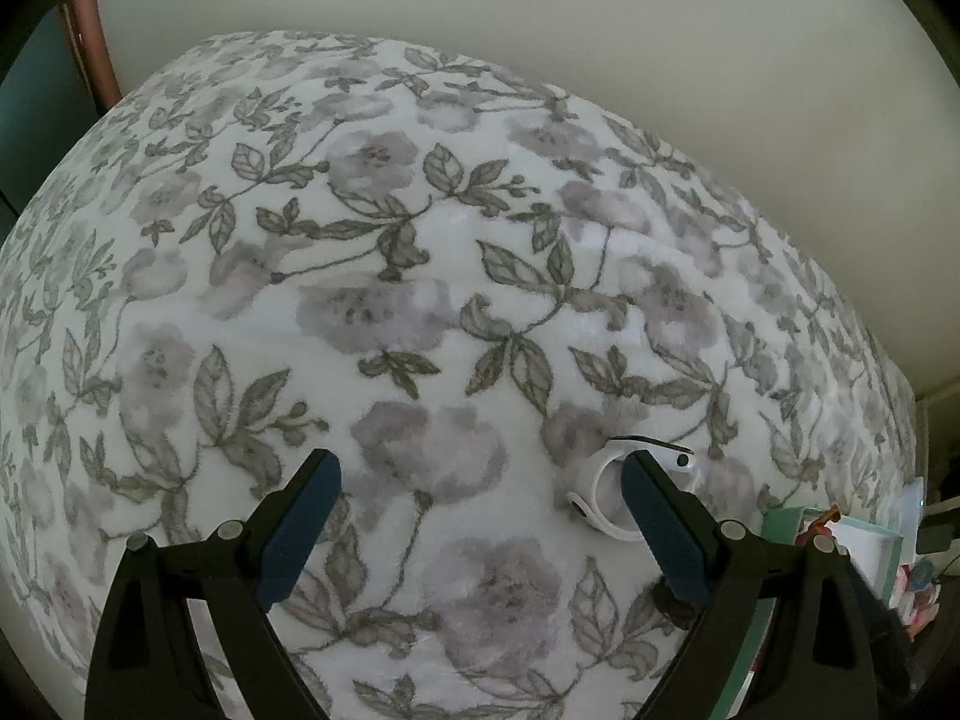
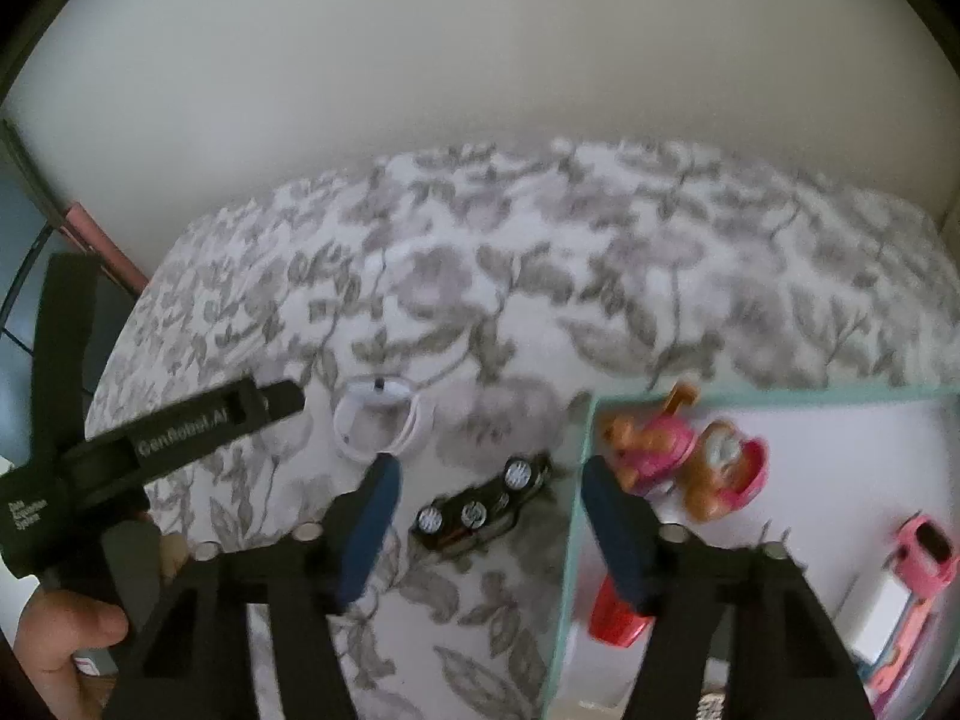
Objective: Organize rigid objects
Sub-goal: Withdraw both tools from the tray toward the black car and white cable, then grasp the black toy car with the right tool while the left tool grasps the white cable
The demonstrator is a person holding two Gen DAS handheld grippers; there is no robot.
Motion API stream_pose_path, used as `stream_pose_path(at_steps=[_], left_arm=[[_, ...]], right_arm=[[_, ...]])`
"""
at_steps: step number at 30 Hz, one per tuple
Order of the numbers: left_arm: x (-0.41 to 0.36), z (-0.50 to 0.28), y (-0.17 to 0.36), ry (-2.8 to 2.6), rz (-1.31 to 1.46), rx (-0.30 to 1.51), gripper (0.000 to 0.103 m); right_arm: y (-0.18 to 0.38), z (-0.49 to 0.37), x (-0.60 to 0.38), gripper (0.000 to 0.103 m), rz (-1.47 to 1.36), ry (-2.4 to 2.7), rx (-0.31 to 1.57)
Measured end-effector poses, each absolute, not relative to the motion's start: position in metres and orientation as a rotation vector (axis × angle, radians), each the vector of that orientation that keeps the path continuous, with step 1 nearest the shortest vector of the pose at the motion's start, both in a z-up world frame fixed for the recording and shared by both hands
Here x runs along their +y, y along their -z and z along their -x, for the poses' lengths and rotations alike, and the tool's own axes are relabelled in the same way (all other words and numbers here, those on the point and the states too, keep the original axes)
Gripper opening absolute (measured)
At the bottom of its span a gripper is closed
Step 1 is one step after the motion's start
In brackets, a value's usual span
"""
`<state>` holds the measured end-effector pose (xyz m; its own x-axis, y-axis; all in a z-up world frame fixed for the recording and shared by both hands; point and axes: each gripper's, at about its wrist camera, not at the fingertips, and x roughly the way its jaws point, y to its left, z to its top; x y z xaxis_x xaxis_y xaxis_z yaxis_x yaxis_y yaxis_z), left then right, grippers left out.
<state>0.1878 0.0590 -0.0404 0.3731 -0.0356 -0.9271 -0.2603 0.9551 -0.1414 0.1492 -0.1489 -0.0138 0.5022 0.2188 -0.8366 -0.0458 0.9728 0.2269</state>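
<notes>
A white smartwatch [image 1: 606, 498] with a looped band lies on the floral bedspread; it also shows in the right wrist view [image 2: 378, 420]. My left gripper [image 1: 480, 480] is open and empty above the bedspread, its right finger in front of the watch. A black toy car [image 2: 480, 510] lies on its back, wheels up, next to a mint-rimmed white box [image 2: 576, 480]. My right gripper [image 2: 486, 480] is open and empty just above the car. The box holds a pink-and-orange toy figure [image 2: 678, 456], a red toy [image 2: 618, 624] and a pink toy car [image 2: 924, 558].
The floral bedspread [image 1: 390, 312] covers the whole bed, with a pale wall behind. The box corner shows at the lower right of the left wrist view [image 1: 780, 522]. A hand [image 2: 60, 630] holds the left gripper's black body [image 2: 168, 438] at the left of the right wrist view.
</notes>
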Motion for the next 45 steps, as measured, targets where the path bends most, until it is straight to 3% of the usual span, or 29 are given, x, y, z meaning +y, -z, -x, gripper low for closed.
stream_pose_path(at_steps=[27,41,45], left_arm=[[0.047,-0.199,0.066,-0.081,0.277,1.212,0.095],[0.015,-0.211,0.080,-0.055,0.148,1.187,0.095],[0.009,-0.212,0.081,-0.029,0.146,1.189,0.083]], right_arm=[[0.067,-0.159,-0.119,0.062,-0.170,-0.208,1.184],[0.073,-0.163,-0.114,0.051,-0.124,-0.193,1.171],[0.073,-0.163,-0.114,0.048,-0.125,-0.192,1.172]])
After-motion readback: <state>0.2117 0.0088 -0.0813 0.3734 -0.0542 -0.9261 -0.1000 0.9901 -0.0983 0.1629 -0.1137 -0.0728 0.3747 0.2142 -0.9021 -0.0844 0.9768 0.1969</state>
